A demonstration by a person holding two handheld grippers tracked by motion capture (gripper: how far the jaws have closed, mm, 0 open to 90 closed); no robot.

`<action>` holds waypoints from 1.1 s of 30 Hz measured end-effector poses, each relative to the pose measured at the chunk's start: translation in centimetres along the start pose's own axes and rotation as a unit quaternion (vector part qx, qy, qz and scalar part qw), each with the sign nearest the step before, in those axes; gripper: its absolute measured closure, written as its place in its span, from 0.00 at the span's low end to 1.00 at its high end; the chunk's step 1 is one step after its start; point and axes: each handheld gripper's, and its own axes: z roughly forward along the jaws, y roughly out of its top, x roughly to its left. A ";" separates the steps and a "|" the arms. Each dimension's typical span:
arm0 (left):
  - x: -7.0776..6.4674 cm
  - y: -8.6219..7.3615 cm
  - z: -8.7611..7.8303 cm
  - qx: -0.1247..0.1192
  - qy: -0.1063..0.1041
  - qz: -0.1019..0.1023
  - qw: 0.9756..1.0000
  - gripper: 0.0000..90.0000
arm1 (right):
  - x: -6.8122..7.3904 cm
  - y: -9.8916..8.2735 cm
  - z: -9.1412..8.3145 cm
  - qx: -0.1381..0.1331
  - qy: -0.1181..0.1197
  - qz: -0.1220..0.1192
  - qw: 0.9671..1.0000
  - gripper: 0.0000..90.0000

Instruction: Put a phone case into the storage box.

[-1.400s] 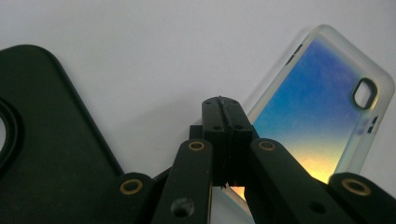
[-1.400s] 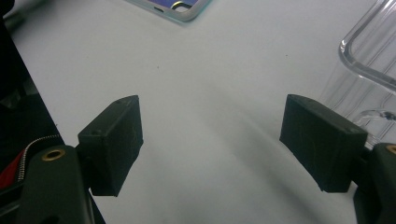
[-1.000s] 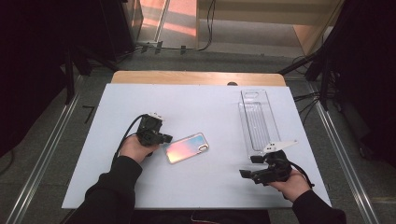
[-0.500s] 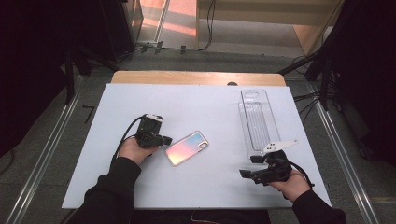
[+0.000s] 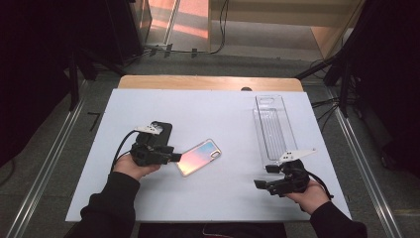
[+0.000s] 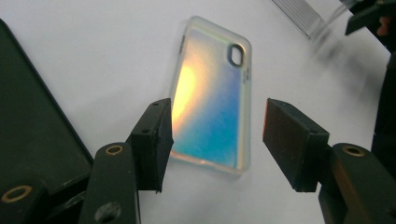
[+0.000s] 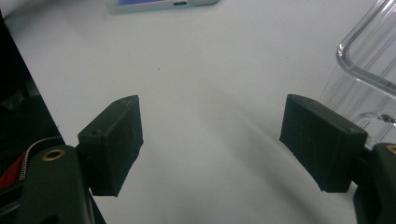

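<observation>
Because the iridescent phone case (image 5: pixel 198 156) lies flat and back-up on the white table (image 5: pixel 218 111), a little left of the middle and turned at a slant, its camera cut-out points away toward the far right and its near short end faces the left gripper (image 5: pixel 174 157). That gripper's jaws have just been opening; in the left gripper view they stand apart on either side of the case's near end (image 6: pixel 210 98) with clear gaps and no pad pressing on it, so the case is let go and rests on its own weight. Judging by this, the case has just been set down or nudged into place, and the hand is free to draw back. Just behind the left gripper, a black phone (image 5: pixel 161 133) lies flat on the table, close at hand, which suggests it is meant to go with the case. The right gripper (image 5: pixel 261 177) hovers low over bare table near the front right corner, its jaws spread wide with nothing between them (image 7: pixel 210 140), apparently waiting its turn. Just beyond it a long clear plastic tray (image 5: pixel 272 128) lies lengthwise toward the far edge, well apart from the case, parked out of the working area. Both forearms come in from the near edge in dark sleeves (image 5: pixel 106 206).
</observation>
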 end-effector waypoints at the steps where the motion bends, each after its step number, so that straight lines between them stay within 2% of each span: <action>1: -0.2 -0.3 -0.1 -0.001 -0.001 0.004 1.000 0.45 | 0.0 0.0 0.0 0.000 0.000 0.000 1.000 0.21; 6: -0.8 -1.5 -0.3 -0.004 -0.020 0.005 1.000 0.38 | 0.0 0.0 0.0 -0.003 0.000 0.006 1.000 0.21; 11: -1.8 -2.4 -0.8 -0.008 -0.031 0.018 0.999 0.38 | 0.0 0.1 0.1 -0.004 -0.002 0.005 1.000 0.21; 14: -2.3 -3.0 -1.0 -0.011 -0.032 0.028 0.999 0.34 | 0.0 0.0 0.2 -0.007 -0.003 0.004 1.000 0.21; 18: -3.0 -3.8 -1.2 -0.010 -0.029 0.033 0.999 0.33 | -0.1 0.1 0.4 -0.007 -0.003 0.000 1.000 0.21; 26: -3.9 -5.1 -1.9 -0.002 -0.021 0.032 0.999 0.33 | -0.3 0.1 0.6 -0.005 -0.001 -0.008 1.000 0.21; 32: -4.2 -5.0 -2.1 -0.005 -0.020 0.039 0.999 0.33 | -0.2 0.0 0.6 -0.002 -0.003 -0.011 1.000 0.21; 33: -4.1 -4.9 -1.9 -0.005 -0.021 0.040 0.999 0.31 | -0.2 0.0 0.6 -0.001 -0.002 -0.013 1.000 0.21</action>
